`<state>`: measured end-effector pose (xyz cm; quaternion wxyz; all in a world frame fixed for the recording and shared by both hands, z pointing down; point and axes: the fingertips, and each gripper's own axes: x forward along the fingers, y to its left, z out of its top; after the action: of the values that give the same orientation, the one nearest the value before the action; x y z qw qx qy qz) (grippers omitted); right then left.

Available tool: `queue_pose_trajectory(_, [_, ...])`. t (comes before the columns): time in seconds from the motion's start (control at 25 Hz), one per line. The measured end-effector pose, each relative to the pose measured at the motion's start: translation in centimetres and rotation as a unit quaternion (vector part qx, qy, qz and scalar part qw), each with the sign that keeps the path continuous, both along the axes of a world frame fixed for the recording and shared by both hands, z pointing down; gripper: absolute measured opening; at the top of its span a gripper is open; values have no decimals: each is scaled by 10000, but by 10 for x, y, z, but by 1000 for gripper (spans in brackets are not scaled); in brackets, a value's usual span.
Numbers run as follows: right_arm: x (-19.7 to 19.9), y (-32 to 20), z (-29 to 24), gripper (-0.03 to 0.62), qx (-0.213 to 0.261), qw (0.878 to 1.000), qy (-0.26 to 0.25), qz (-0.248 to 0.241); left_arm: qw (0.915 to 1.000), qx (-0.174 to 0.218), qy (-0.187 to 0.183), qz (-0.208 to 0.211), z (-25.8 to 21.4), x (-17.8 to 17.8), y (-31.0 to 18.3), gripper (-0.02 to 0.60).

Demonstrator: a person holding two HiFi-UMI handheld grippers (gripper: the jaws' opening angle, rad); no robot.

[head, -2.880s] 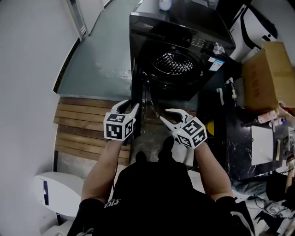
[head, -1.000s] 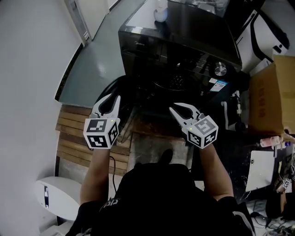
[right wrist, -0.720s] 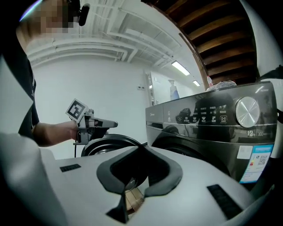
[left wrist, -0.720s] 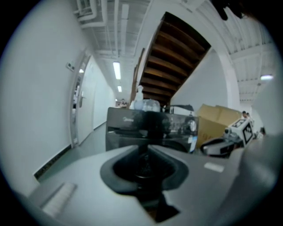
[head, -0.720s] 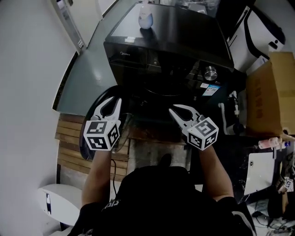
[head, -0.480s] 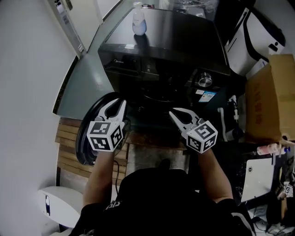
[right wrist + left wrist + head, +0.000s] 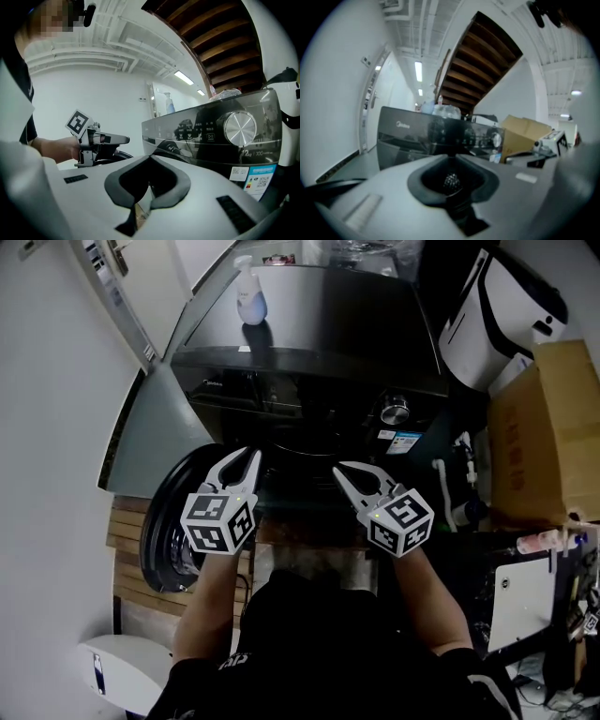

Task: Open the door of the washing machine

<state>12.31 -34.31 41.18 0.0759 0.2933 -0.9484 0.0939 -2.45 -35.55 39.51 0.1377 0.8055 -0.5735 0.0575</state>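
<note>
Where the door [image 7: 161, 542] hangs: swung wide to the left of the washing machine [image 7: 309, 362], over the wooden slats [image 7: 122, 549], so the opening looks done.
Left gripper [image 7: 242, 456]: held level before the machine's front, just right of the door and apart from it (no further hold seems needed). Its jaws stand a narrow slit apart, have just been closing, and have nothing between them.
Drum mouth [image 7: 295, 451]: dark and uncovered, between the two grippers.
Right gripper [image 7: 339, 470]: carried alongside, idle by my judgement. Its jaws are pressed together, empty and touching nothing.
</note>
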Motion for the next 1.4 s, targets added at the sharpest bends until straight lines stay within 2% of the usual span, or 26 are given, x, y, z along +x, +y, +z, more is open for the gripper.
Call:
queue_pose_trajectory(0.32, [11, -17, -29, -8, 146, 9977, -229, 623, 9993, 217, 33, 304, -16, -7, -15, 52])
queue_pose_trajectory(0.84, [14, -22, -48, -8, 498, 9908, -151, 1249, 9989, 407, 54, 234, -30, -25, -22, 41])
queue_pose_trajectory(1.04, [25, -23, -56, -8, 456, 9900, -250, 1310, 9992, 352, 12, 167, -26, -32, -22, 35])
queue_pose_trajectory(1.24, [27, -24, -60, -9, 750, 9887, 142, 1288, 9995, 301, 47, 124, -21, -33, -24, 31])
queue_pose_trajectory(1.4, [28, -25, -60, -9, 784, 9882, 186, 1301, 9992, 354, 54, 163, -25, -29, -27, 29])
